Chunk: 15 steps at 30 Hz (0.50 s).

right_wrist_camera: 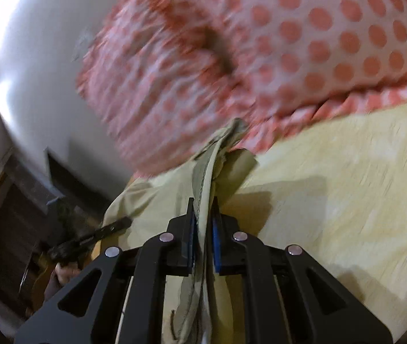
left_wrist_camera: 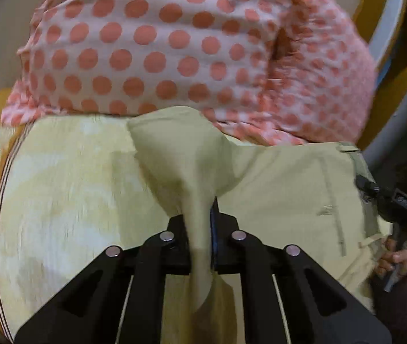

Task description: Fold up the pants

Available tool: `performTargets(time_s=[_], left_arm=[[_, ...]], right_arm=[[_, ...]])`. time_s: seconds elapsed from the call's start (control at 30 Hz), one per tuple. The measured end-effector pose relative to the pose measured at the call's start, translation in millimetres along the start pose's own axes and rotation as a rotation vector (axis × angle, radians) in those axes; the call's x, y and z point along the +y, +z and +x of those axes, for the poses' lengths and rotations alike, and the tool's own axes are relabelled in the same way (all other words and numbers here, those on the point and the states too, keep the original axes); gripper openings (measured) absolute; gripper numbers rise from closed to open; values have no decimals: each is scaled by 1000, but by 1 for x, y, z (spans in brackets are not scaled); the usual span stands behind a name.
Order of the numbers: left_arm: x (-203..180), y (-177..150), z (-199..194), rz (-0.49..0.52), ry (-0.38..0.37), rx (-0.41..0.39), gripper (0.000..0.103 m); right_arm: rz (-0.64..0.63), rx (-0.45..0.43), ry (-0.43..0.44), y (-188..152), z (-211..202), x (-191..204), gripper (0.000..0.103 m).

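Your left gripper [left_wrist_camera: 200, 215] has its fingers closed on a bunched pinch of the pants [left_wrist_camera: 283, 177], the khaki cloth squeezed into a narrow rope that runs back between them. Your right gripper [right_wrist_camera: 203, 215] is likewise clamped, on a seamed edge that looks like the waistband or fly, with several layers stacked between the blue pads [right_wrist_camera: 216, 240].

The rest of the garment lies on the bed, spread over the yellow bedsheet [left_wrist_camera: 68, 189], its far end touching the polka-dot pillow [left_wrist_camera: 152, 43]. In the left view the right gripper sits at the far side of the cloth, so the two holds are well apart.

The main risk, as I judge it, is the left pinch. You hold a gathered tuft, not a flat edge, so when you carry it over, the cloth will likely twist and the fold will land creased or skewed. The right hold takes thick, uneven layers; one layer could slide out under tension and leave you with half the band.

Both views are blurred by motion, so a fast swing may also drag the far end into the pillow and snag or rumple it. Lifting unevenly would pull the yellow sheet up with it if any is caught below; I cannot tell whether it is.
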State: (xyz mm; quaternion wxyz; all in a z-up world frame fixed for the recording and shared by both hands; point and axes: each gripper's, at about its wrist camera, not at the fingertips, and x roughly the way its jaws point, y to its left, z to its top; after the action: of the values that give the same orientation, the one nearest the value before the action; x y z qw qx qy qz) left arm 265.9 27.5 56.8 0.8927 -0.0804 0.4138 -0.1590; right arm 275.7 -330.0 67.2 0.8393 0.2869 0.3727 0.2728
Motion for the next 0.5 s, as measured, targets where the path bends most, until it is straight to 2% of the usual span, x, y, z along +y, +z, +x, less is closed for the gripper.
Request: performTargets(time_s=[0.07,0.1,0.13,0.17,0.2,0.23,0.3,0.33,0.37,0.4,0.43,0.47,0.5], left_arm=[[1,6,16,-7,83,34,29],[4,5,13,-22,96,29,36],[5,3,4,-19,112,-2,39],[4,-1,-7,-8,132,-41,42],[2,-6,-23,11,132,-87,50],[0,-11,-32,15,98,-104,54],[-8,-20,-45,18,-37,-102,57],[-14,-26,-46,23,-118,-78,59],[-19,-30,-41,24,-153,-47,61],[-23,-35,-28,21,-159,12,61],[-24,-37,-16,14,-139,56,60],[-21,-39,2,-5,-104,114,54],[-19,-41,12,-23,-82,136,47]], right_arm=[[-6,40,-119,7,17,-12,19],[-7,92,-220,7,24,-20,23],[5,115,-288,6,23,-25,23],[18,85,-286,5,11,-27,24],[18,46,-255,3,-1,-25,32],[12,11,-214,1,-12,-20,44],[-16,10,-77,-8,-25,-3,54],[-26,46,-12,-13,-23,6,60],[-30,72,15,-17,-19,11,64],[-29,129,44,-25,-10,15,71],[-18,157,35,-29,-2,15,74],[7,192,-10,-33,8,11,74],[65,223,-43,-38,19,0,74]])
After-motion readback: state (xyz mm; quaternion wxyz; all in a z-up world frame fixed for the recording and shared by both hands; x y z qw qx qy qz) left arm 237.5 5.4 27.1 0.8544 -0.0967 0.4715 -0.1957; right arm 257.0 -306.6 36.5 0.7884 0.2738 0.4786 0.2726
